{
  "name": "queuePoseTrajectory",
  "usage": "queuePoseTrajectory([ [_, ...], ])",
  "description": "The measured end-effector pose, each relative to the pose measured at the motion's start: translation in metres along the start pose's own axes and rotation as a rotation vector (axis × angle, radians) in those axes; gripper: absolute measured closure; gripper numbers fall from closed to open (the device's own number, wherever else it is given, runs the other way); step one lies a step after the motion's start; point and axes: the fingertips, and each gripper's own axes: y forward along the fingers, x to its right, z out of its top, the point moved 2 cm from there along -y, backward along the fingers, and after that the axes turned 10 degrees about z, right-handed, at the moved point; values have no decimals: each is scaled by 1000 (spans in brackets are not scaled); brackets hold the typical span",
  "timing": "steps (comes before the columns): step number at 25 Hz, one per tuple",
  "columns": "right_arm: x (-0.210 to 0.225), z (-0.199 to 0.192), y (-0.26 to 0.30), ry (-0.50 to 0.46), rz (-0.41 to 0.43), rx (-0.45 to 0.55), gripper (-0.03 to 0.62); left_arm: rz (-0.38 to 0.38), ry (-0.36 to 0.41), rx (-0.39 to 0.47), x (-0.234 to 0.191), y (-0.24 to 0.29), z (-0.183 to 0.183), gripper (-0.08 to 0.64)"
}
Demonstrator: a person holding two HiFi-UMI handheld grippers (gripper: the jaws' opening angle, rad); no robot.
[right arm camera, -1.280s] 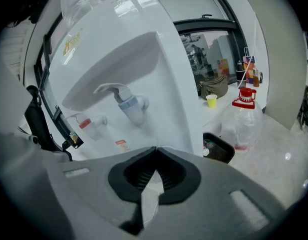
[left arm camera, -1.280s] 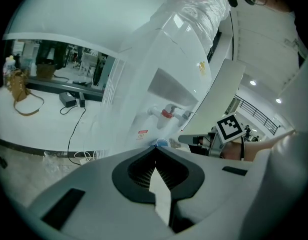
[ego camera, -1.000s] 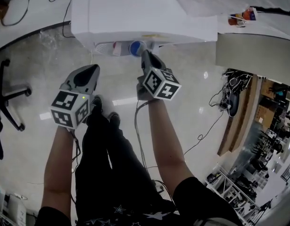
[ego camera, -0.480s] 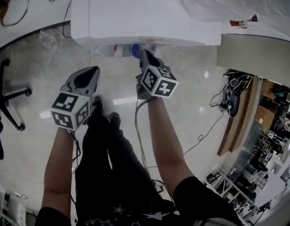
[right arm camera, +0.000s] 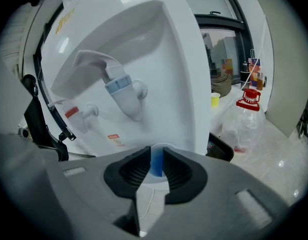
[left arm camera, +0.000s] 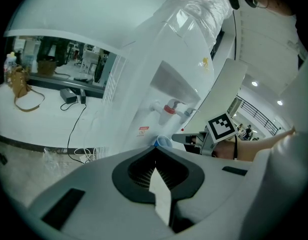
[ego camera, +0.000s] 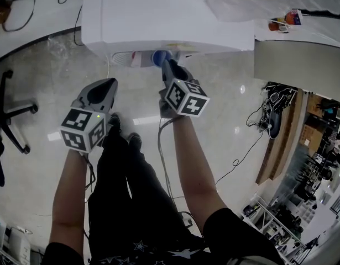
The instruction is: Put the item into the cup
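A blue cup (ego camera: pixel 160 57) is held under the front of a white water dispenser (ego camera: pixel 158 10). My right gripper (ego camera: pixel 166 64) is shut on the cup. In the right gripper view the blue cup (right arm camera: pixel 157 163) sits between the pads, just below the dispenser's blue tap (right arm camera: pixel 121 91); a red tap (right arm camera: pixel 76 113) is to its left. My left gripper (ego camera: pixel 110 80) hangs lower left, away from the dispenser, shut with nothing in it. The left gripper view shows the cup's rim (left arm camera: pixel 164 142), the right gripper's marker cube (left arm camera: pixel 221 129) and the red tap (left arm camera: pixel 170 109).
An office chair (ego camera: pixel 6 115) stands at the left on the shiny floor. A cable (ego camera: pixel 236 159) trails right of the person's legs (ego camera: pixel 125 192). A clear bottle with a red cap (right arm camera: pixel 246 119) and a yellow cup (right arm camera: pixel 215 100) lie right of the dispenser.
The right gripper with the blue cup has shifted only slightly under the dispenser's taps. The left gripper has stayed where it was.
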Motion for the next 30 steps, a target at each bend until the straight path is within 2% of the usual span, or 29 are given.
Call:
queuePoseTrajectory([
  [7,-15,-5,-30,14,27,14,517,19,12,-10,14,-24,-13,552],
  [13,-32,-1,-66,31,77,43,520,42,4,17,35,-49,-11,552],
  [24,-71,-4,-157,51,163,82,532,47,-5,54,104,-120,-26,553],
  [26,-75,-8,-177,60,167,93,577,49,-3,55,117,-131,-31,553],
  [30,-75,-12,-219,89,189,119,578,53,33,60,148,-151,-33,552],
])
